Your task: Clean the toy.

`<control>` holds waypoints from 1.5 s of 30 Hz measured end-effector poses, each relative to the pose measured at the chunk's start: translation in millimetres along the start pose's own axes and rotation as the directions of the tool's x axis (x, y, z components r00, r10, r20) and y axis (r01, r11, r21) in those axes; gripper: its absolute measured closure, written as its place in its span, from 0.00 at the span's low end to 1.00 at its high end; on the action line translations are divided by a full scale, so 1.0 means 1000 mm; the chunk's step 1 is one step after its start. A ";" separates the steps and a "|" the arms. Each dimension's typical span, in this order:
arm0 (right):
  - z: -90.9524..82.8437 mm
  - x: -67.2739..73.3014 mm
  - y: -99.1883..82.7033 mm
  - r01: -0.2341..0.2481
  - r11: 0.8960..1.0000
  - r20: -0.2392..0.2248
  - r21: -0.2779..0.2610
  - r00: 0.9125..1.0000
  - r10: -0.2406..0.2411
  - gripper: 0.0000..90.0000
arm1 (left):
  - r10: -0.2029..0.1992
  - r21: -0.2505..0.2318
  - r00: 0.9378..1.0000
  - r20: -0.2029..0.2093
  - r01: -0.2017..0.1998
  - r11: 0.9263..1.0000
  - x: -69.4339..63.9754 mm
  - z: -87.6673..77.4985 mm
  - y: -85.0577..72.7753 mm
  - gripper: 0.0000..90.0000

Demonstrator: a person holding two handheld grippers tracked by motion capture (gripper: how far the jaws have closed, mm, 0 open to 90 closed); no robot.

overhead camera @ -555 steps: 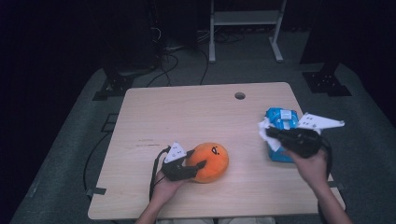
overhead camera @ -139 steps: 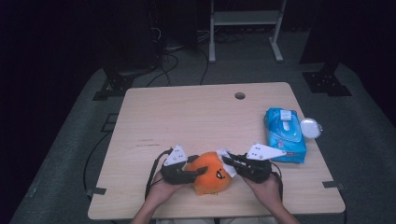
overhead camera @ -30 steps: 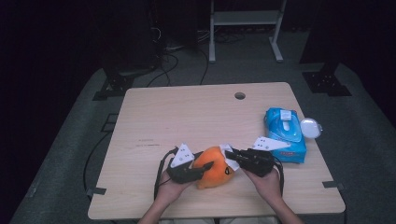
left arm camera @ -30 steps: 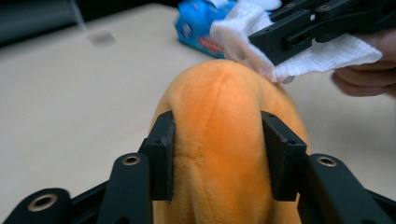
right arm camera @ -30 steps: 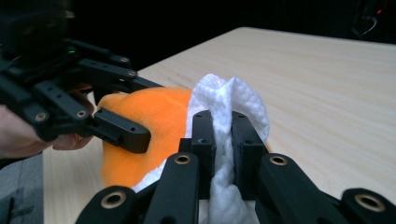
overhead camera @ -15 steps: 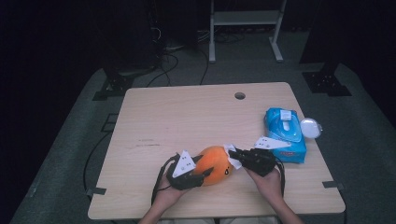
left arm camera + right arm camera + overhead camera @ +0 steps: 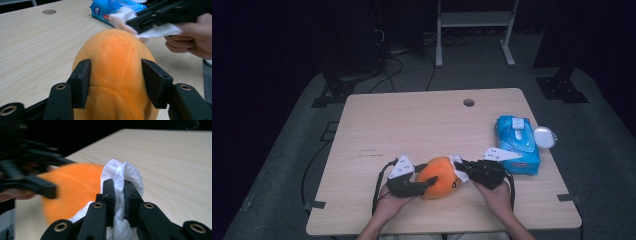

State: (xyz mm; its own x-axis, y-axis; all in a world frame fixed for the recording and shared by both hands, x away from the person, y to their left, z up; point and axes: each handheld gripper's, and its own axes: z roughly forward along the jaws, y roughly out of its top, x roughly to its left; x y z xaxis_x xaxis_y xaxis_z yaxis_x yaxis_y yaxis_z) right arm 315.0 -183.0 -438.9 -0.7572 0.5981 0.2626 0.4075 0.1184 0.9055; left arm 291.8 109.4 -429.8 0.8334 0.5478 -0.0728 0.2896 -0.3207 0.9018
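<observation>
Right gripper (image 7: 119,185), jaws pinching a white wipe (image 7: 125,173), dabs the orange plush toy (image 7: 439,176) at the table's (image 7: 412,125) near edge. Left gripper (image 7: 116,82), jaws just opening, straddles the toy's sides; keep it braced against the wiping strokes.

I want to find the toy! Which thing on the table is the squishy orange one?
Look at the wooden table, along the edge nearest the person. The orange plush toy lies there between the two hands. It is the only round, fuzzy orange thing; the blue wipes pack lies off to the right.
</observation>
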 end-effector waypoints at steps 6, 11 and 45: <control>-0.002 -0.005 0.000 -0.032 0.999 0.026 0.008 0.999 0.031 0.90 | 0.033 -0.008 0.999 0.017 -0.033 0.999 -0.005 -0.001 -0.003 0.50; -0.004 0.009 0.009 0.028 1.000 0.008 -0.010 1.000 -0.028 0.90 | 0.056 0.001 0.998 0.018 -0.056 0.998 -0.006 -0.002 -0.003 0.51; -0.004 0.008 0.002 0.010 1.000 0.014 -0.014 1.000 -0.009 0.90 | 0.002 0.002 1.000 0.004 -0.002 1.000 -0.009 0.001 0.005 0.22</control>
State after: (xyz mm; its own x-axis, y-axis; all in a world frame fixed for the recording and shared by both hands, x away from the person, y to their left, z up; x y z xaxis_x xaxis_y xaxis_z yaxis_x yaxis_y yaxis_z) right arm 308.0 -181.3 -433.9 -0.7537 0.6081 0.2493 0.3932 0.1133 0.9124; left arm 285.7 102.1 -424.9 0.8361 0.5438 -0.0727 0.2889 -0.3236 0.9010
